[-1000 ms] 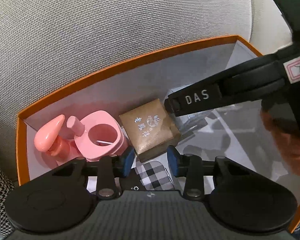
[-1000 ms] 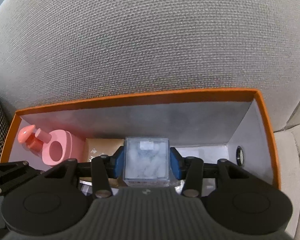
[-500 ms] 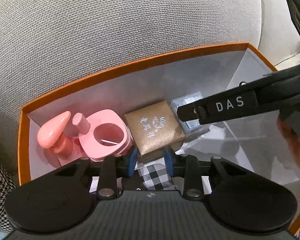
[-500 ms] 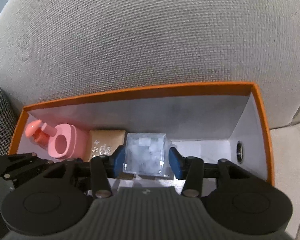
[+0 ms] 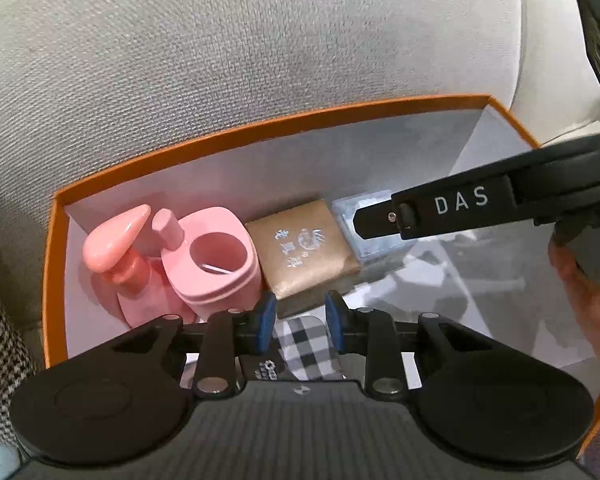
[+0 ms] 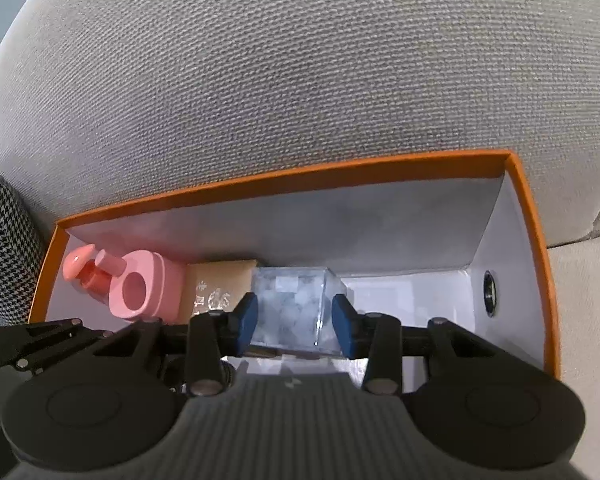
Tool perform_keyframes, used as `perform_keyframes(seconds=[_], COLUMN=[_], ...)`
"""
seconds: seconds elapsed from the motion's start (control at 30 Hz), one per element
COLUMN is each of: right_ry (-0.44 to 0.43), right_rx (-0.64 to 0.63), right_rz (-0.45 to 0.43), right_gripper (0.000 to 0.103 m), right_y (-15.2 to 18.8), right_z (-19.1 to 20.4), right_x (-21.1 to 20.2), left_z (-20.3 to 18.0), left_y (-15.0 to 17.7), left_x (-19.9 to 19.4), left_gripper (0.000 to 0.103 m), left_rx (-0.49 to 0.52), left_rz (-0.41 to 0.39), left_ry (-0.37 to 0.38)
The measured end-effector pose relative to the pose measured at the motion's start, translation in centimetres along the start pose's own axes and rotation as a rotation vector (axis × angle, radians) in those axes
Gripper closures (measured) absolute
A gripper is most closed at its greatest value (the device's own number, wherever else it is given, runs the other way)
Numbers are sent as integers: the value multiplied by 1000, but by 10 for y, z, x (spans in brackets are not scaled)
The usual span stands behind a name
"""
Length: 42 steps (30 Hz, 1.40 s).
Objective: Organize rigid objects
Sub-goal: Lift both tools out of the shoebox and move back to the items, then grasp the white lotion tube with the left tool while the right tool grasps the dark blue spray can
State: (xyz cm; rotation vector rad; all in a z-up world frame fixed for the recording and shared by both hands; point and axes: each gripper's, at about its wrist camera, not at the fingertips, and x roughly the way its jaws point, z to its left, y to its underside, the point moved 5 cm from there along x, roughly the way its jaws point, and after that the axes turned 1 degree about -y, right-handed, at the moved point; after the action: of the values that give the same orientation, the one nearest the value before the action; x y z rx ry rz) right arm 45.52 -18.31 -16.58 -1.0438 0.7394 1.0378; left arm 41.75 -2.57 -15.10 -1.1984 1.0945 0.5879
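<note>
A grey sofa back (image 6: pixel 284 92) fills the upper view, and against it sits an orange box (image 6: pixel 284 179) with a white inside. Along the box's far wall stands a row: at the left a pink pump bottle (image 5: pixel 118 236), touching it a pink holder (image 5: pixel 216 256) with a round opening, then a flat brown box (image 5: pixel 302 248) with silver print, then a clear cube (image 6: pixel 294 308) with white pieces inside.

The right claw (image 6: pixel 294 330) hangs over the cube with its blue pads to either side; its jaws are closing, and small gaps show between pads and cube, so it is not gripping. The left claw (image 5: pixel 300 322) sits at the near edge of the brown box, jaws closing, nothing pressed between the pads; a checked item (image 5: pixel 308 346) lies just below them
</note>
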Motion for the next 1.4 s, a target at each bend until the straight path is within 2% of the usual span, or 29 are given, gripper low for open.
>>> perform_keyframes(seconds=[0.2, 0.43, 0.57, 0.77, 0.9, 1.0, 1.1, 1.23, 1.3, 1.4], right_ry=[14, 29, 47, 20, 23, 52, 103, 192, 225, 263], right_rx=[-112, -232, -254, -244, -224, -207, -186, -187, -187, -191], right_rz=[-65, -137, -195, -272, -306, -305, -273, -207, -172, -150], right_gripper=[60, 60, 60, 60, 59, 59, 59, 58, 52, 52], right_y=[15, 53, 76, 128, 168, 198, 226, 254, 264, 276], right_z=[16, 33, 42, 41, 34, 25, 11, -11, -21, -33], right_x=[-40, -97, -128, -175, -199, -204, -202, -200, -199, -199], left_z=[-7, -19, -33, -54, -64, -69, -76, -94, -104, -117], left_y=[16, 49, 68, 104, 134, 155, 172, 187, 192, 196], left_x=[-45, -105, -141, -163, -158, -153, -145, -131, -123, -110], left_gripper=[69, 69, 69, 69, 69, 69, 69, 69, 69, 69], left_rx=[-50, -120, -141, -176, -213, -276, -324, -330, -325, -328], left_rz=[-101, -211, -251, -276, -272, -250, -211, -155, -126, -101], left_ry=[47, 96, 118, 184, 231, 274, 301, 332, 335, 346])
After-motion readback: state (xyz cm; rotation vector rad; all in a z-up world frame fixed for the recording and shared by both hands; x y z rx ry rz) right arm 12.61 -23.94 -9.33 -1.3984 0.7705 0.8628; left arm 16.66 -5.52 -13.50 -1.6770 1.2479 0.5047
